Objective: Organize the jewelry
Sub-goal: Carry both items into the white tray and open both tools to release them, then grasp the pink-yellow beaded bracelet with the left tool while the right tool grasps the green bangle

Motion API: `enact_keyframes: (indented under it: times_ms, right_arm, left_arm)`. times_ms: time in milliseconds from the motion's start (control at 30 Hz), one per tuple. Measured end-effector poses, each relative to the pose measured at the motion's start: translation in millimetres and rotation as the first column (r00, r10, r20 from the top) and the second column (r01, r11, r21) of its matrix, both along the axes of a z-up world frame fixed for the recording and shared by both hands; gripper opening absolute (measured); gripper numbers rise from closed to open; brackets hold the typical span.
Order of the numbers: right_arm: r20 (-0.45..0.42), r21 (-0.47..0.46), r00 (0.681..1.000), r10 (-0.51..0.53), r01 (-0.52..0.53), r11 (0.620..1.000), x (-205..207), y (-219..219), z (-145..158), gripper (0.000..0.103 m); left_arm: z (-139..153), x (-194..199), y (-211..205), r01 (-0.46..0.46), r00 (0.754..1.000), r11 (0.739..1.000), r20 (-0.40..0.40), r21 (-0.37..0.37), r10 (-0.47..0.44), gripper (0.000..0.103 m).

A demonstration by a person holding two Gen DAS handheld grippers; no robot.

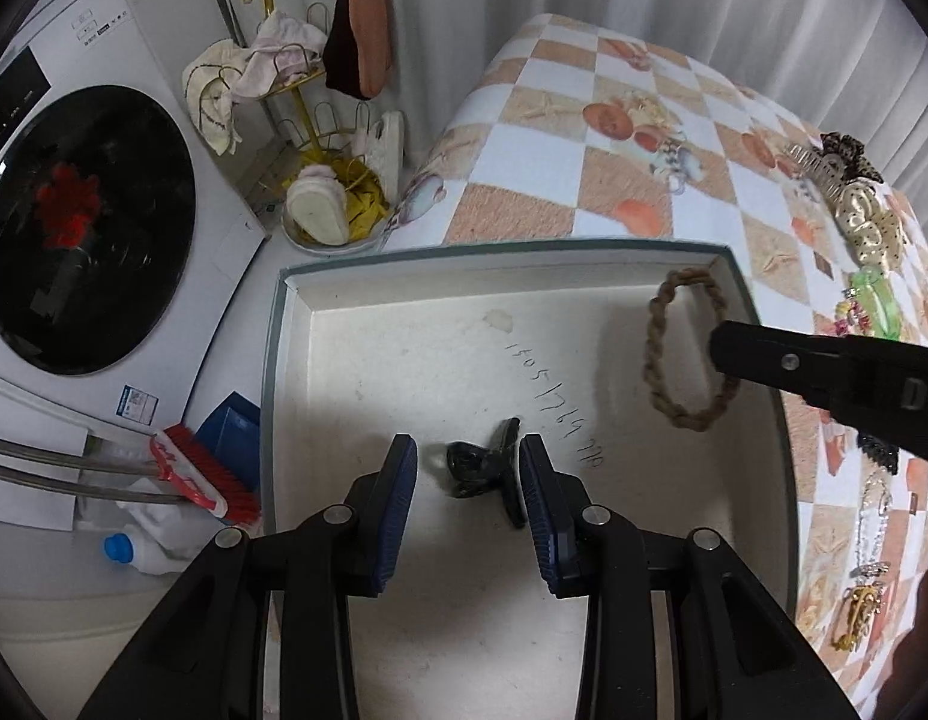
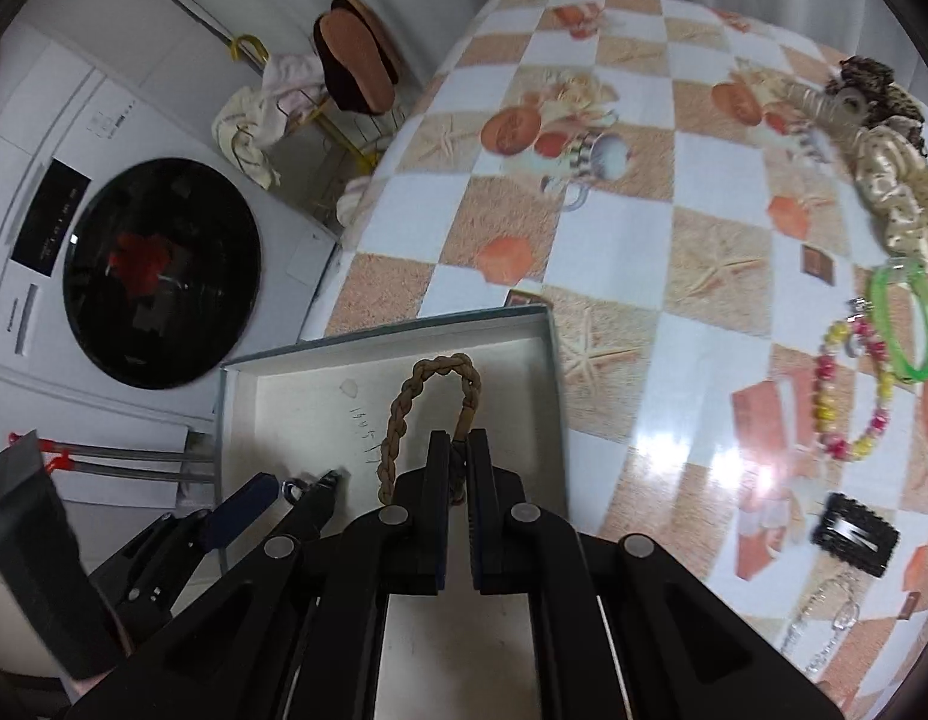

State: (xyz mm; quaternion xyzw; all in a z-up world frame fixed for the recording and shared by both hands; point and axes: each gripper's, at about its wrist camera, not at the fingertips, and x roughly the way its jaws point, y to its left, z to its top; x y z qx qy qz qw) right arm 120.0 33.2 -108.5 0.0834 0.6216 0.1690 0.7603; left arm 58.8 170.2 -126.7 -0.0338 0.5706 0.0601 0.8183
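Observation:
A shallow white box (image 1: 296, 324) with a grey-green rim lies at the table's left edge; it also shows in the right wrist view (image 2: 542, 348). A black hair claw clip (image 1: 488, 468) lies on the box floor between the fingers of my open left gripper (image 1: 467, 468). My right gripper (image 2: 458, 456) is shut on a brown braided hair tie (image 2: 428, 378) and holds it over the box's right side. In the left wrist view the right gripper (image 1: 728, 348) reaches in from the right with the hair tie (image 1: 662, 354).
On the checkered tablecloth (image 2: 614, 228) to the right lie a green bangle (image 2: 890, 324), a beaded bracelet (image 2: 824, 408), a black clip (image 2: 854, 534), a cream scrunchie (image 2: 890, 192), a silver chain (image 2: 824, 624) and a hair comb (image 1: 824, 162). A washing machine (image 1: 86, 228) stands left.

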Motion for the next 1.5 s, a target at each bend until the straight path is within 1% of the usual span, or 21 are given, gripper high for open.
enact_keyframes:
  times_ms: [267,333,367,400,433,467,567,667,733,767,800,833,867,933,1000,1100,1133,1167,1300,1433,1500]
  right_arm:
    - [-0.090,-0.036,0.996,-0.009,0.006,0.999,5,6,-37,0.007]
    - [-0.086,-0.037,0.996,-0.011,0.008,0.999,4,5,-38,0.007]
    - [-0.087,-0.041,0.996,-0.008,0.004,0.999,4,6,-39,0.007]
    - [-0.087,-0.042,0.996,-0.004,0.000,0.999,5,6,-38,0.007]
    - [-0.090,-0.041,0.996,-0.002,-0.001,0.999,6,5,-37,0.008]
    - [-0.093,-0.037,0.996,-0.003,0.000,0.999,6,4,-37,0.008]
    - [-0.101,-0.006,0.995,-0.016,0.015,1.000,7,0,-33,0.019]
    - [-0.076,0.043,0.997,-0.031,0.034,0.999,5,-1,-19,0.047]
    - [-0.045,0.084,0.998,-0.040,0.043,0.996,3,-6,-2,0.054]
    - [-0.032,0.097,0.999,-0.044,0.047,0.994,2,-9,5,0.055]
    - [-0.020,0.108,0.998,-0.051,0.053,0.993,0,-13,14,0.057]
    - [-0.012,0.114,0.998,-0.059,0.060,0.992,0,-15,20,0.059]
    - [-0.003,0.118,0.998,-0.069,0.069,0.991,-1,-20,26,0.061]
    - [0.015,0.123,0.995,-0.096,0.093,0.988,-4,-33,38,0.074]
    - [0.030,0.112,0.992,-0.120,0.116,0.987,-10,-49,45,0.078]
    - [0.033,0.073,0.986,-0.165,0.162,0.984,-15,-74,48,0.078]
    - [0.030,0.052,0.981,-0.191,0.189,0.981,-18,-90,49,0.078]
    - [0.027,0.038,0.978,-0.206,0.205,0.978,-17,-96,44,0.078]
    - [0.016,-0.050,0.954,-0.298,0.298,0.953,-26,-153,36,0.078]
    - [0.011,-0.104,0.927,-0.374,0.373,0.922,-26,-202,29,0.078]
    - [0.016,-0.125,0.919,-0.393,0.392,0.912,-23,-222,27,0.078]
  left_arm:
    - [-13,3,-1,-0.001,0.999,1.000,-0.038,0.023,0.002,0.041]
    - [-13,3,-2,0.000,0.999,1.000,-0.038,0.026,0.001,0.042]
    - [-13,3,-2,0.000,0.999,0.999,-0.039,0.033,0.001,0.045]
    - [-13,3,-2,-0.003,0.999,0.999,-0.040,0.046,0.005,0.058]
    - [-12,3,-2,-0.006,0.999,0.999,-0.039,0.052,0.008,0.062]
    - [-11,2,-1,-0.010,0.999,0.998,-0.036,0.054,0.012,0.063]
    - [-9,2,0,-0.013,0.999,0.998,-0.041,0.056,0.016,0.063]
    - [-5,1,1,-0.015,0.999,0.998,-0.037,0.062,0.017,0.063]
    - [-1,0,1,-0.015,0.999,0.998,-0.030,0.061,0.016,0.063]
    - [1,0,1,-0.013,1.000,0.998,-0.025,0.061,0.015,0.067]
    - [4,0,0,-0.013,1.000,0.998,-0.020,0.062,0.014,0.091]
    - [6,-1,0,-0.014,1.000,0.998,-0.013,0.065,0.015,0.102]
    - [11,-3,-2,-0.019,1.000,0.997,0.009,0.075,0.018,0.103]
    - [16,-5,-8,0.010,1.000,0.997,0.018,0.075,-0.011,0.103]
    - [19,-5,-14,0.035,0.999,0.997,0.015,0.073,-0.036,0.103]
    - [25,-4,-28,0.069,0.997,0.995,0.016,0.078,-0.070,0.103]
    - [27,-3,-35,0.077,0.997,0.994,0.021,0.080,-0.079,0.103]
    - [29,-2,-40,0.083,0.996,0.993,0.026,0.080,-0.085,0.103]
    - [34,6,-63,0.112,0.993,0.992,0.027,0.062,-0.113,0.103]
    - [37,17,-93,0.146,0.989,0.988,0.018,0.045,-0.147,0.103]
    - [39,22,-110,0.169,0.986,0.985,0.010,0.031,-0.169,0.103]
